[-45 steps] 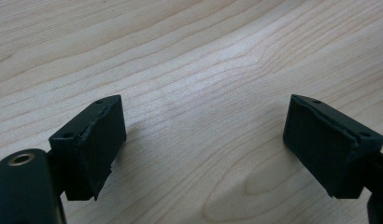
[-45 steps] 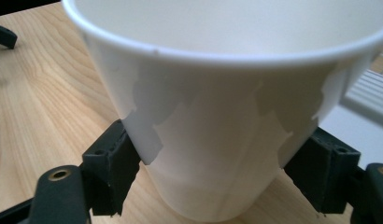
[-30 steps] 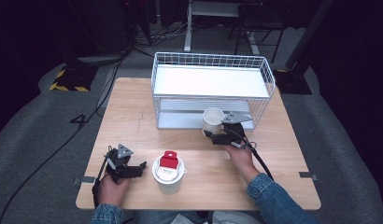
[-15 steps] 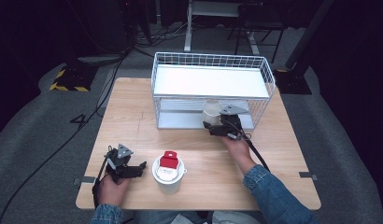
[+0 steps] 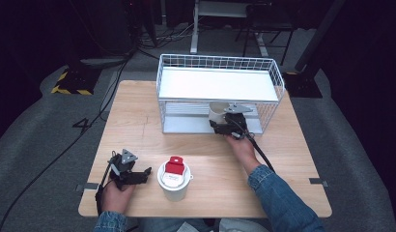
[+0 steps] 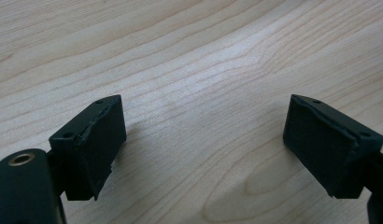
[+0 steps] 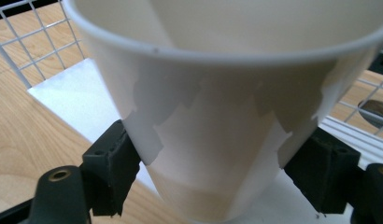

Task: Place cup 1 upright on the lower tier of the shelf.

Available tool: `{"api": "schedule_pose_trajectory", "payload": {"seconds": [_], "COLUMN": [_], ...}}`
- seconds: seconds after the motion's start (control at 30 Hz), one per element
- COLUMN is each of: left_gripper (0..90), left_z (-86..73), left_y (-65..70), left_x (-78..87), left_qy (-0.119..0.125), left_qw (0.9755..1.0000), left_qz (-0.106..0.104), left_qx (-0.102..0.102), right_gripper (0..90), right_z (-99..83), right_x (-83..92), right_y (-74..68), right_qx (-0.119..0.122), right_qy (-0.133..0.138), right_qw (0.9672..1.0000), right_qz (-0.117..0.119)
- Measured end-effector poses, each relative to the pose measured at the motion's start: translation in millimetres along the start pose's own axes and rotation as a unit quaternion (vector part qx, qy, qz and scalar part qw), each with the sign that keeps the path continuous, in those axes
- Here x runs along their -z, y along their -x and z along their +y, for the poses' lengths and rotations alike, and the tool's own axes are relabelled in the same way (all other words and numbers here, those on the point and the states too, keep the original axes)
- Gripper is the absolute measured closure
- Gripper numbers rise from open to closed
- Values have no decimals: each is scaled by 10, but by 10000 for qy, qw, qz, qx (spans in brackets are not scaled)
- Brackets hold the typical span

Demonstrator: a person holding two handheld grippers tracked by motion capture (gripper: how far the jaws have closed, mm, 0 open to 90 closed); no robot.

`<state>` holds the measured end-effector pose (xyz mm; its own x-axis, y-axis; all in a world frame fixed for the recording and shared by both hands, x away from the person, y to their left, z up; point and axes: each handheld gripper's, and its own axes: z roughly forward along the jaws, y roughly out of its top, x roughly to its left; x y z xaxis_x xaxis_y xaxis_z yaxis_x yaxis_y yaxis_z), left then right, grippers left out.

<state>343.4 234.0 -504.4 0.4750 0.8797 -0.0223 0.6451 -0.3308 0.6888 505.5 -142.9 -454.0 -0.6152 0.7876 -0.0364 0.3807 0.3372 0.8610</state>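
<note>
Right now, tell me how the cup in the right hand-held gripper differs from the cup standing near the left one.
The held paper cup is plain white and open-topped; the near cup carries a red piece on top. The held paper cup sits at the wire rack's lower opening, clamped by the right hand-held gripper; the near cup stands free on the table. Both are white.

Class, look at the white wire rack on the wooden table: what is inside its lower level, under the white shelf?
Under the white shelf of the white wire rack, the right hand-held gripper holds a white paper cup. The shelf hides the lower level's back.
</note>
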Motion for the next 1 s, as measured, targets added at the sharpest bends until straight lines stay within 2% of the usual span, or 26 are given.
{"api": "schedule_pose_trajectory", "payload": {"seconds": [0.3, 0.43, 0.5, 0.87, 1.0], "left_gripper": [137, 137, 137, 138, 137], "left_z": [0, -1, 0, 0, 0], "left_y": [0, 1, 0, 1, 1], "left_x": [0, 0, 0, 0, 0], "left_qy": [0, 4, 1, 1, 0], "left_qw": [10000, 10000, 10000, 10000, 10000], "left_qz": [4, 4, 4, 5, 4], "left_qx": [-2, 4, -1, -1, 0], "right_gripper": [237, 236, 236, 235, 234], "right_z": [-42, -66, -60, -68, -70], "right_x": [-121, -187, -227, -344, -348], "right_y": [27, 94, 114, 113, 126], "right_qx": [8, -40, -40, -12, -71], "right_qy": [-28, -9, -91, -167, -176], "right_qw": [10000, 10000, 9999, 9998, 9998], "right_qz": [-10, -61, -64, -59, -48]}}
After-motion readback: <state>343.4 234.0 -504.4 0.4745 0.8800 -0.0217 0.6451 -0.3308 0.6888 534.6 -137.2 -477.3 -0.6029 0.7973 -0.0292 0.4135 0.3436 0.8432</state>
